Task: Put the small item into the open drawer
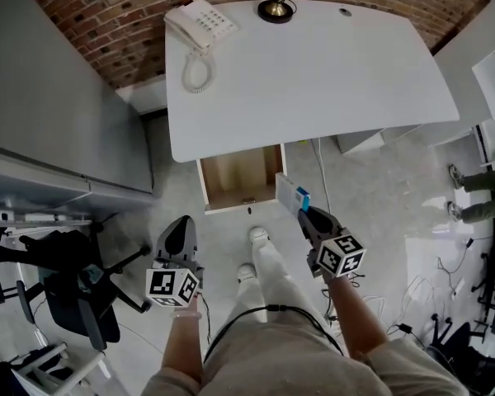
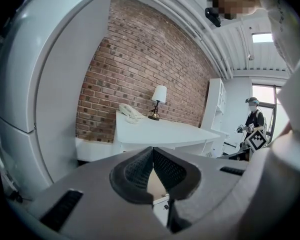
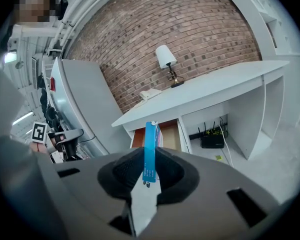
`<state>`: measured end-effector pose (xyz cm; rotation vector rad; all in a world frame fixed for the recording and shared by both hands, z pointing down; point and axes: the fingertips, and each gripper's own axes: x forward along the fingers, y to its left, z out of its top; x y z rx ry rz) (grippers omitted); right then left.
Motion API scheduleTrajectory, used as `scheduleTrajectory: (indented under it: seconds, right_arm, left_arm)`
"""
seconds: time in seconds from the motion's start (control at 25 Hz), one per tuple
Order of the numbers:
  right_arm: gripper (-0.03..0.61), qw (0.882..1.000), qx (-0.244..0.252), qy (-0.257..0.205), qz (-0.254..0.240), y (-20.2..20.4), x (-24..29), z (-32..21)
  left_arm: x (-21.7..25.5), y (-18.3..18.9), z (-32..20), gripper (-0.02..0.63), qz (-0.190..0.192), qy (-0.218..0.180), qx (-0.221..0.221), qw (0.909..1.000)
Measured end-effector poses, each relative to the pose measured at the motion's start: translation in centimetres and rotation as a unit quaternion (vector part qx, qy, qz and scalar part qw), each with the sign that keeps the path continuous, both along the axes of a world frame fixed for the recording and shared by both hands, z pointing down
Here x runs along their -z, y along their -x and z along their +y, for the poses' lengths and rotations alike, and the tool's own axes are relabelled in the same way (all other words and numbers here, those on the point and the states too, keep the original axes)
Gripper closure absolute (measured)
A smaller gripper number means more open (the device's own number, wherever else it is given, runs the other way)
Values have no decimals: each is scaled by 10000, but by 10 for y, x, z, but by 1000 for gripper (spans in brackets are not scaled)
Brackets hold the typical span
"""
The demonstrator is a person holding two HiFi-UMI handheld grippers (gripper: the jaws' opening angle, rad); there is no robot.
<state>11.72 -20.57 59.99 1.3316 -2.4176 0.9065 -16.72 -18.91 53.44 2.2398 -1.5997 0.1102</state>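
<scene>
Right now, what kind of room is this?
Most likely an office: there is a white desk with a telephone and a lamp on it, and a black swivel chair stands nearby.

Head cam down; other 2 fwd; all share desk point(image 1: 313, 64), drawer point(image 1: 239, 176).
</scene>
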Motion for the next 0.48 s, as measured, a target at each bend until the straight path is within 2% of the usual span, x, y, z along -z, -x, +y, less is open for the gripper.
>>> scheduleTrajectory:
  seconds: [0.48]
  right_arm:
    - [506, 9991, 257, 327, 82, 19, -51, -38]
  left_arm:
    - [-36, -25, -29, 607, 158, 247, -68, 9995]
